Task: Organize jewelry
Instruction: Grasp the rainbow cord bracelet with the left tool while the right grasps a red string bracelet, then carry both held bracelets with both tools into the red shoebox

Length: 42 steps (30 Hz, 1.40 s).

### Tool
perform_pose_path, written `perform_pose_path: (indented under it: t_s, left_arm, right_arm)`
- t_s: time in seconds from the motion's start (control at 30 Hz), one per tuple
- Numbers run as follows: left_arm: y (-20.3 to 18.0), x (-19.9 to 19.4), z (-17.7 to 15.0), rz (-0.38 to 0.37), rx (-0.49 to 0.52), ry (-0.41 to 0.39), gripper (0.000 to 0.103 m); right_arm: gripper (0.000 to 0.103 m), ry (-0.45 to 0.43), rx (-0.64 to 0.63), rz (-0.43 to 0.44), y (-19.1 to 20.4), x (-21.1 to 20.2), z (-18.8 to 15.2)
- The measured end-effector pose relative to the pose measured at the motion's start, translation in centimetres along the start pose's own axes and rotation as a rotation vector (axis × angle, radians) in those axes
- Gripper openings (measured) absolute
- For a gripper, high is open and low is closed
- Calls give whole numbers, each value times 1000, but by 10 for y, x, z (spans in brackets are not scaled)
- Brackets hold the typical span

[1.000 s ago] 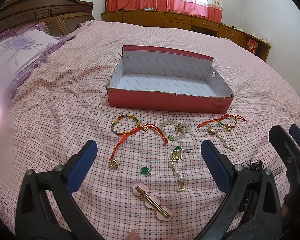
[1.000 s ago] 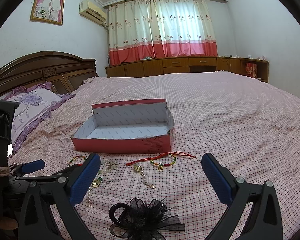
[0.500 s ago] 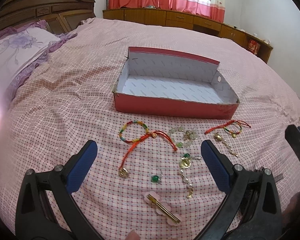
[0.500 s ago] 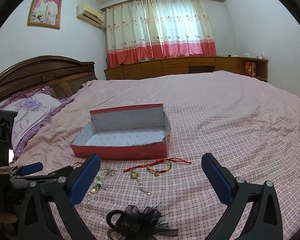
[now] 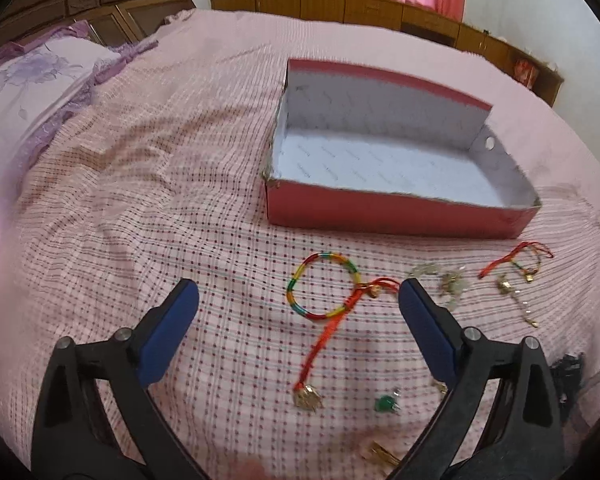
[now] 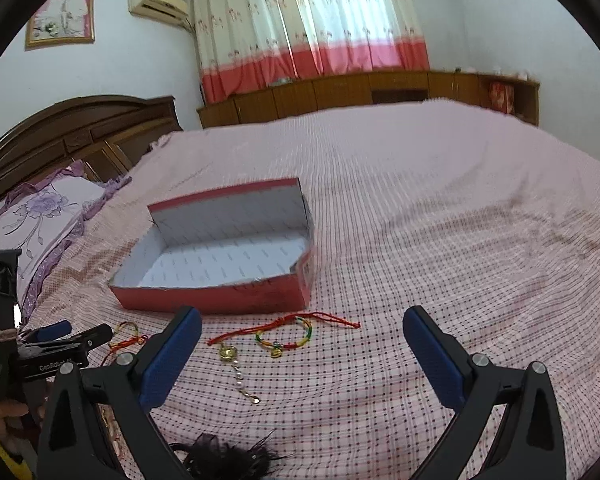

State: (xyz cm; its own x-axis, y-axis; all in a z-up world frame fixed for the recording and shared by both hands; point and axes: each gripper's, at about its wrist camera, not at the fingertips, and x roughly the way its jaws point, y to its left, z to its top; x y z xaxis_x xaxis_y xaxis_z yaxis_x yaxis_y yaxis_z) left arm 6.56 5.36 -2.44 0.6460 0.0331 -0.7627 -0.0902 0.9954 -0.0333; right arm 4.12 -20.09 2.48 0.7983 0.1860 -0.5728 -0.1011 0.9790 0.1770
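Several small pieces of jewelry lie loose on the checked pink bedspread, none yet in the red cardboard box that sits open beyond them, its pale printed lining bare. The left gripper has its blue-padded jaws spread wide; they have just been closing a little, with nothing pinched, though a rainbow cord bracelet lies on the cloth in the gap ahead of the tips. A red cord with a gold charm at its near end trails from that bracelet back toward the gripper, and a green stone earring lies just beside the charm, nearer the right finger. Beyond the right finger sit a cluster of pale beads and a second red-and-rainbow bracelet with a pearl-and-gold chain next to it. The right gripper is likewise spread and empty, this second bracelet lying ahead between its fingers, with a black feathery hair piece under its near edge. All of it looks feather-light, limp and thin; the cords should drape and swing once lifted, the beads and stone are hard and probably slippery. The braided ring of the bracelet, thicker and a bit stiffer than the cord, seems the best place to pinch, though the soft bedspread may bunch into the pads.
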Motion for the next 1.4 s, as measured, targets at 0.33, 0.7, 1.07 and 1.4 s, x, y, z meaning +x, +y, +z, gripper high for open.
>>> perform_pose_path:
  t_s: [0.33,0.7,1.07,1.4]
  left_arm:
    - [7,32,-3,-8,-10,75,67]
    - [-5,47,-7,1,-3,88,66]
    - [16,36,-9,6,-21,69,9]
    - [43,-2,-13,-43,-80,41,0]
  right_arm:
    - [86,156,14,37,-12,62,-6]
    - [53,272,-17,71,-14,101,-17]
    - [8,297,-57,88,2,118,-20]
    - [7,246,-57,116,-8,81,-20]
